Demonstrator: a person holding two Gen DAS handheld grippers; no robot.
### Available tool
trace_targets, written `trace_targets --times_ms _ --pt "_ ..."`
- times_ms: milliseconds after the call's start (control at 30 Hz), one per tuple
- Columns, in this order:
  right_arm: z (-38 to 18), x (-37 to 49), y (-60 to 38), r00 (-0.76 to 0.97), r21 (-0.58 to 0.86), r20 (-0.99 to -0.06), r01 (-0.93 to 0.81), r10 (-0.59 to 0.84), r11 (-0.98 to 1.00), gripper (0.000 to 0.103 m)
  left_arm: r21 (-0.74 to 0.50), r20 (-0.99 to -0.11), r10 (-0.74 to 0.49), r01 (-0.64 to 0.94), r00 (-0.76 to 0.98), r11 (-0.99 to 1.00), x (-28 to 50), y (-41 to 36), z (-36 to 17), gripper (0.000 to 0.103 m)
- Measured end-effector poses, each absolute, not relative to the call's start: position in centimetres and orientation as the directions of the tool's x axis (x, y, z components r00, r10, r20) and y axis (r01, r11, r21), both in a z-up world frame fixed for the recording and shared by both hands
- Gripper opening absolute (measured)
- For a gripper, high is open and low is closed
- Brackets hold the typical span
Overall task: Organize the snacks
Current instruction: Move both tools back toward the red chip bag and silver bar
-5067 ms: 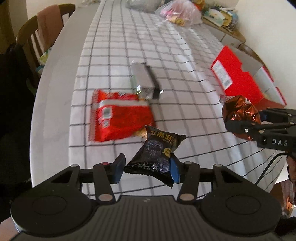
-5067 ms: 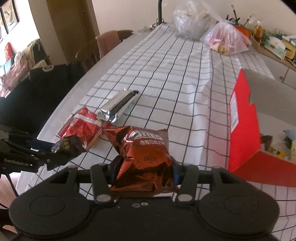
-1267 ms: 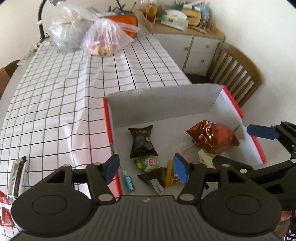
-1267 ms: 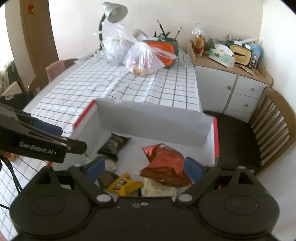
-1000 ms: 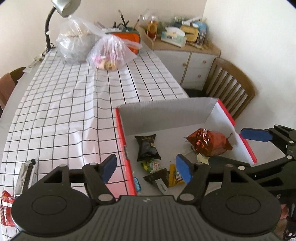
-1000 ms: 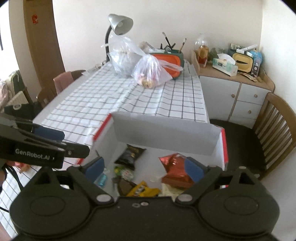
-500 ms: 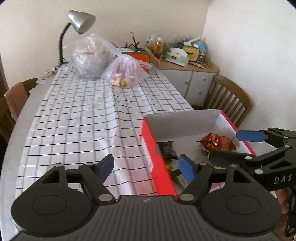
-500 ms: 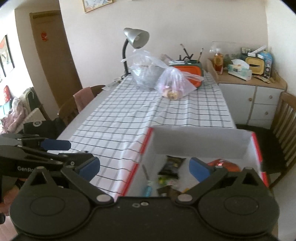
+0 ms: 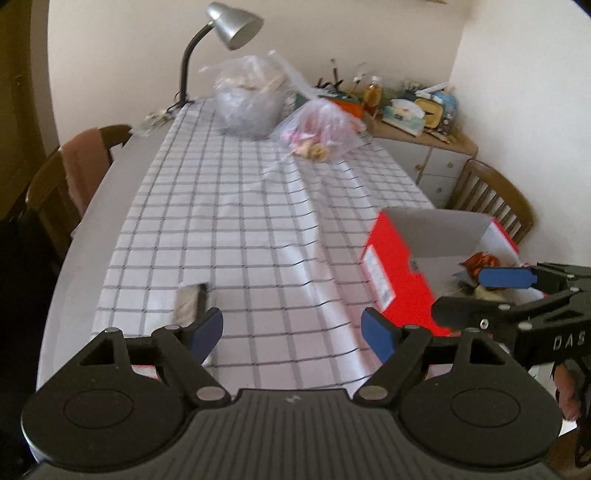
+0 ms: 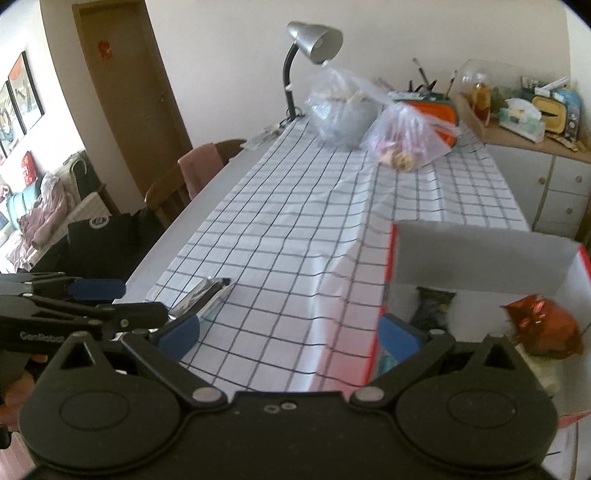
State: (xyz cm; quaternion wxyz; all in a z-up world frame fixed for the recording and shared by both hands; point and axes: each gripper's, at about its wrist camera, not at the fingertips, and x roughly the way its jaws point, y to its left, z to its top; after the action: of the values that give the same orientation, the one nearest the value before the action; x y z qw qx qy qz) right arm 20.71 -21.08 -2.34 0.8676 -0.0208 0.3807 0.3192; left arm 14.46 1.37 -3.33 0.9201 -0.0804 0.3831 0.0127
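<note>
A red cardboard box with a grey inside stands on the right of the checked tablecloth; it also shows in the right wrist view. Inside lie a copper Oreo bag and a black snack packet. A silver packet lies on the cloth at the left, also in the left wrist view. A red packet edge peeks out behind the left gripper's body. My left gripper is open and empty above the cloth. My right gripper is open and empty by the box's left wall.
Two clear plastic bags and a grey desk lamp stand at the table's far end. Wooden chairs stand left and right. A sideboard with clutter stands at the far right.
Both grippers have released their packets into the box, then drawn back and swung left from over the box. The silver packet has come into view on the cloth.
</note>
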Motion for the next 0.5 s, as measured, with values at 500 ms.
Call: trace_targets --times_ms 500 --pt "-4.8 21.0 -11.1 0.456 0.179 -0.745 -0.567 0.487 0.804 0.103 -0.085 -0.743 -0.062 -0.002 0.666 0.996 12.0 9.9 -5.2 0.082"
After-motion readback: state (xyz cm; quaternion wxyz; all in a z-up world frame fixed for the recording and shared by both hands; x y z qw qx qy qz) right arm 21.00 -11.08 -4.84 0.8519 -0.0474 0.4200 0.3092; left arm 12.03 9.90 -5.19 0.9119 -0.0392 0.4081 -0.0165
